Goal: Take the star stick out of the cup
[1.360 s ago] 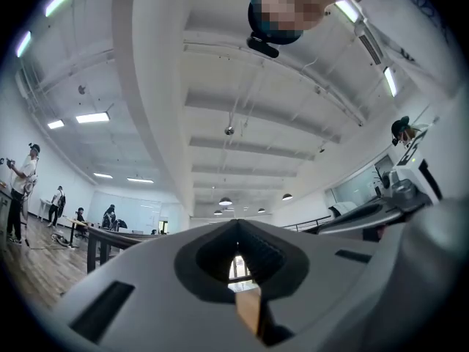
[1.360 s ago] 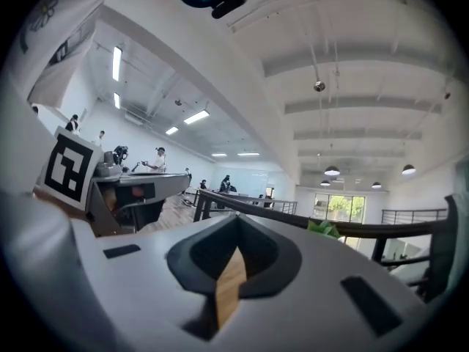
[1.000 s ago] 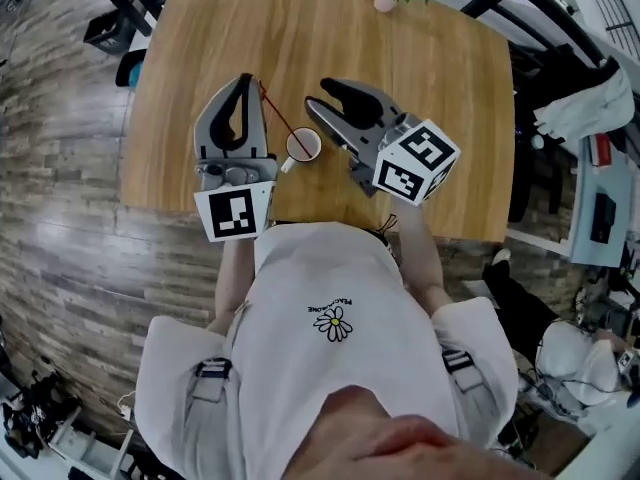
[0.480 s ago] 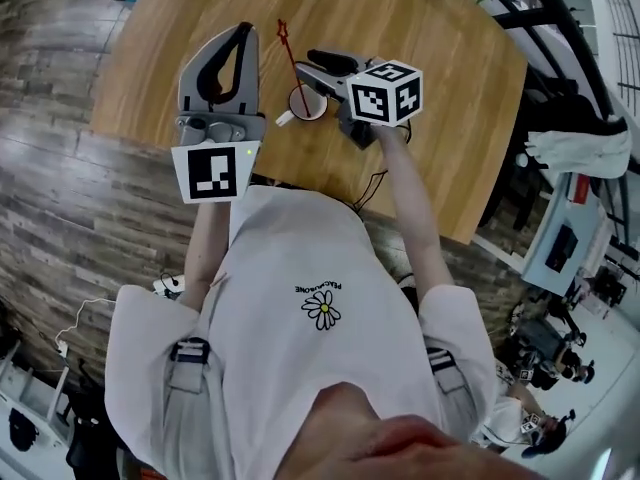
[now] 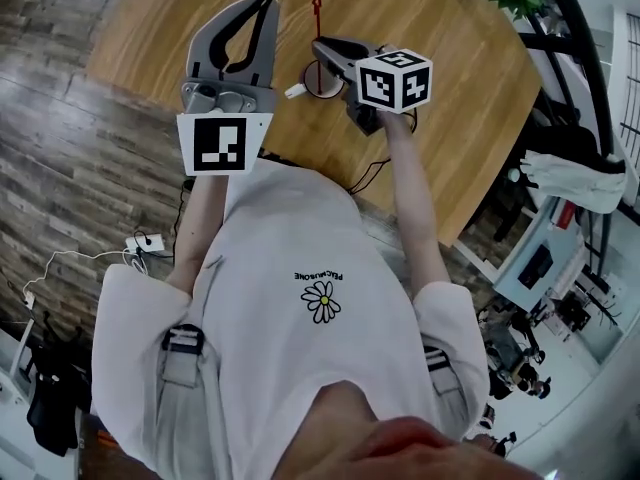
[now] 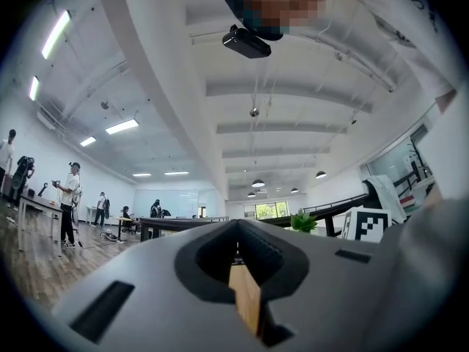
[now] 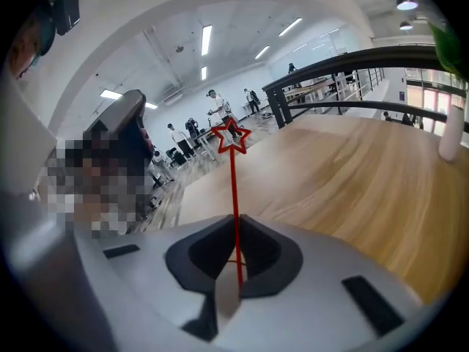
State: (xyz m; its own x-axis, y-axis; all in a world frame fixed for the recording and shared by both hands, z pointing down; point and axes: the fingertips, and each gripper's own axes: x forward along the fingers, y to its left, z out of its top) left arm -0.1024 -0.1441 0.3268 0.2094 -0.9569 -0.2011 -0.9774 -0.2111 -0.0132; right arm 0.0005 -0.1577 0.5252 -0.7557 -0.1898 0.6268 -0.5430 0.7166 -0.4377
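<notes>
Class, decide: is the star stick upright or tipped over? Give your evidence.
Upright: the star stick rises straight up between the right tool's closing jaws, with its star on top.

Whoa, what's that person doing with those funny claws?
A person holds a claw in each hand over a wooden table. The right claw is closing on a thin red star stick that pokes up out of a white cup. The stick does not look lifted out yet. The left claw is shut and empty, held up beside the cup.
</notes>
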